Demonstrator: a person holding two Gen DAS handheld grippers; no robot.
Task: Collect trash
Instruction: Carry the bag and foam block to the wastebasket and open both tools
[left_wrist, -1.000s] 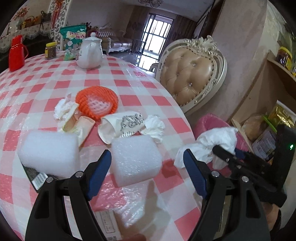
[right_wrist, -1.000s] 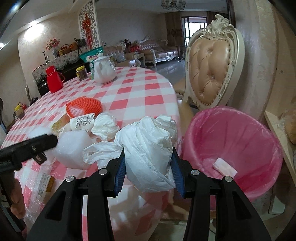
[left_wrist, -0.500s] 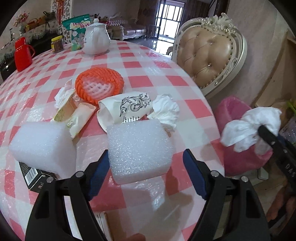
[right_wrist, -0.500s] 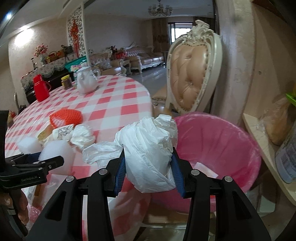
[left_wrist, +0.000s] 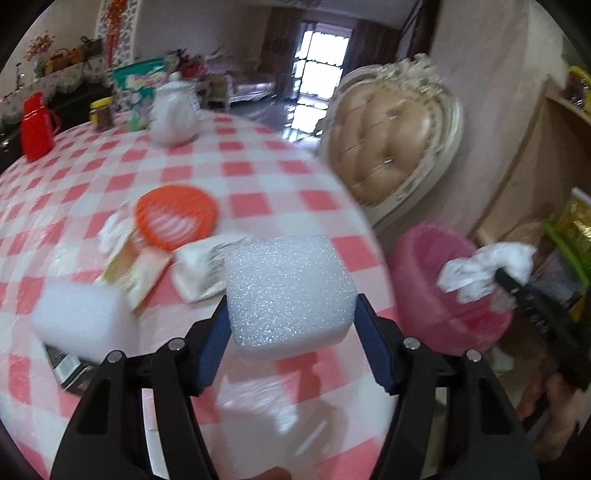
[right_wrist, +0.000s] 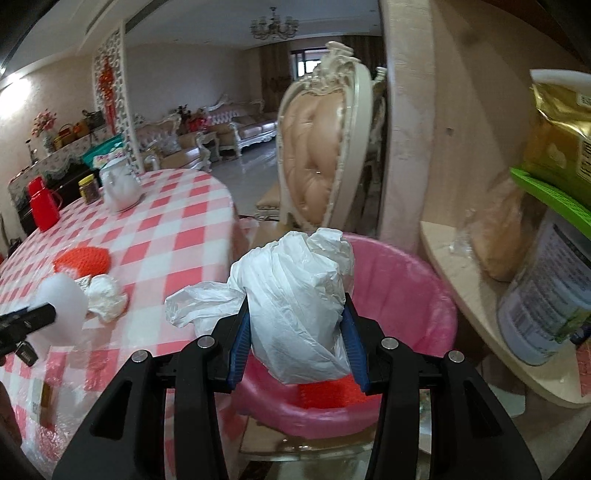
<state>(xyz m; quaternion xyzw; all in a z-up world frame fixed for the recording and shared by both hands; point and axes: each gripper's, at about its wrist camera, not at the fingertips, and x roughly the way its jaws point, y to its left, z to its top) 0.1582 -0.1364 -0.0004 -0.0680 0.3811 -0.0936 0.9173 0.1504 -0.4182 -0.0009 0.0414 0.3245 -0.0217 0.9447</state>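
Between your right gripper (right_wrist: 295, 332) fingers sits a crumpled white plastic bag (right_wrist: 295, 295), clamped, with the pink-lined trash bin (right_wrist: 413, 280) just beyond and below them. Your left gripper (left_wrist: 291, 332) pinches a white foam block (left_wrist: 288, 291) over the checked tablecloth (left_wrist: 258, 147). Ahead of its fingers remain a second foam block (left_wrist: 77, 317), orange foam netting (left_wrist: 175, 216), wrappers and tissue, so most collecting is left.

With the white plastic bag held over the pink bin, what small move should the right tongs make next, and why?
Probably open the right tongs: the crumpled white plastic bag they grip hangs above the pink bin, so letting go should drop it inside.
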